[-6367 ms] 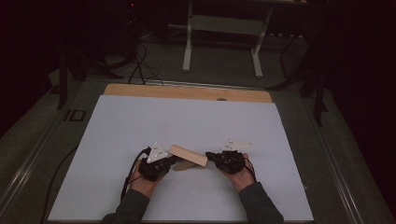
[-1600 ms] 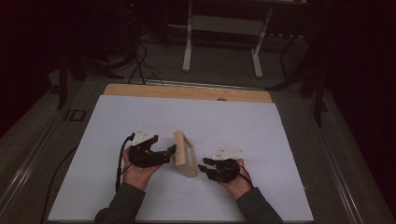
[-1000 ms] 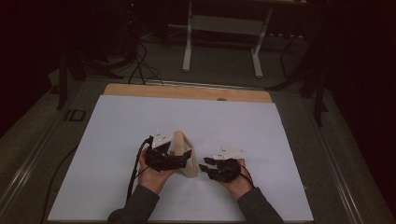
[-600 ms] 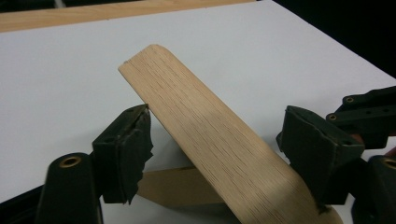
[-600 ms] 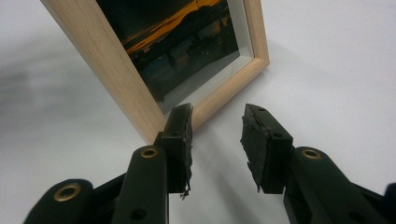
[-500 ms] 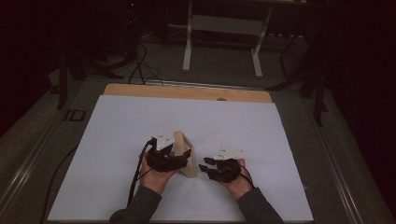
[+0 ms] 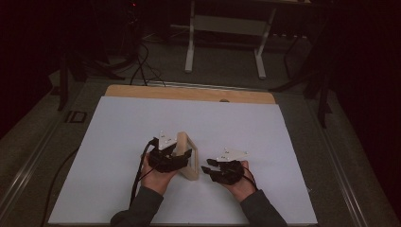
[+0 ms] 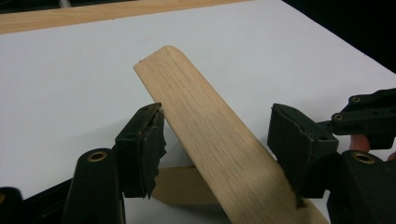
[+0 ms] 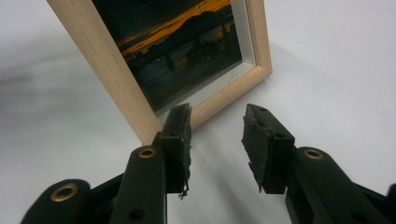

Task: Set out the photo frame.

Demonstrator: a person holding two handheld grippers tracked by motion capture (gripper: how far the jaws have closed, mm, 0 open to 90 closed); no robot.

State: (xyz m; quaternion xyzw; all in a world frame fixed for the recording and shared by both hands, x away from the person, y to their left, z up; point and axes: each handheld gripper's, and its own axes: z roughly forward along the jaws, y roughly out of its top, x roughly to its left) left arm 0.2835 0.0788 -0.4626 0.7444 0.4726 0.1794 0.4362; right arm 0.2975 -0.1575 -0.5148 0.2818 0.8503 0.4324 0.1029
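Wood first: we see a light wooden picture frame (image 7: 188,157) with a dark sunset photograph behind glass, standing on edge near the middle of the white worktop (image 7: 113,123), tilted back on a brown support that shows beneath it in the left gripper view. Our left black claw (image 7: 185,157) straddles the frame's top rail (image 8: 210,140); its jaws have just been closing with the frame between them. The left pad sits at the wood's edge, the right pad looks just off the rail, and we cannot tell whether they press on it yet. Our right black claw (image 7: 206,169) rests just beside the frame's lower corner, its jaws released with nothing between them, pointing at the photograph's side (image 9: 177,56). A bare wooden strip (image 7: 189,93) runs along the worktop's far edge
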